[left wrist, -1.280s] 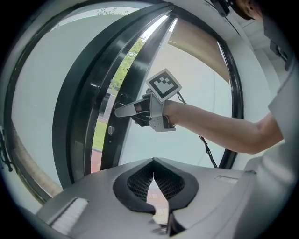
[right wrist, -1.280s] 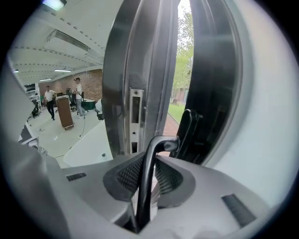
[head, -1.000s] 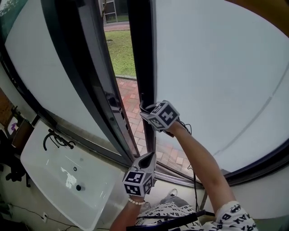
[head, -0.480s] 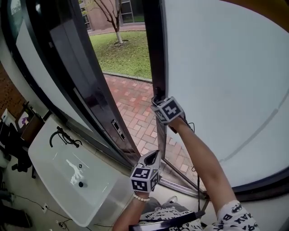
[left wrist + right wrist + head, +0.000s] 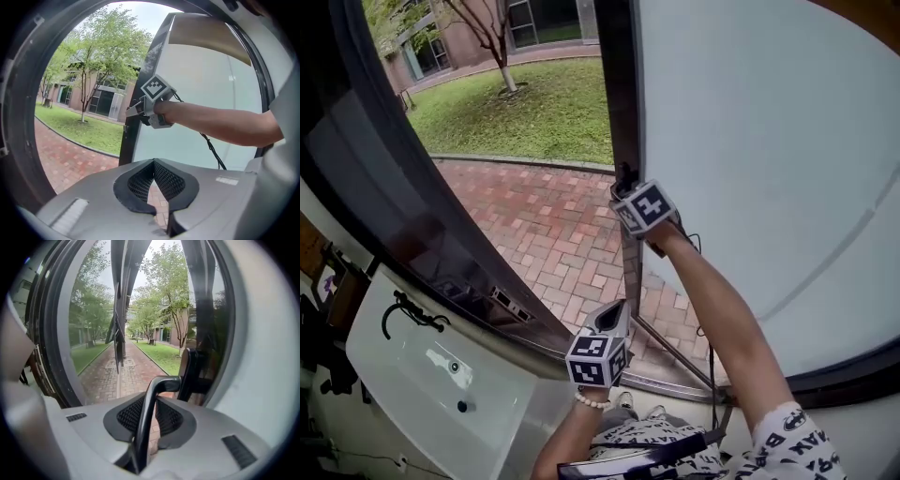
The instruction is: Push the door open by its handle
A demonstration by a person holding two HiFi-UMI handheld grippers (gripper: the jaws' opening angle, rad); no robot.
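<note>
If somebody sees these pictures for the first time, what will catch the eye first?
First, the right tool shut on the dark door handle, at the edge of a big frosted-glass door on the right. Next, the wide opening in the middle, showing a red brick path and a green lawn outside. The left tool hangs lower, holding nothing, and a white sink sits at lower left.

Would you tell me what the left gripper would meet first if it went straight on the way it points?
Probably the door's dark frame edge, low down; depth is unclear, so the left gripper might slip past onto the brick paving.
</note>
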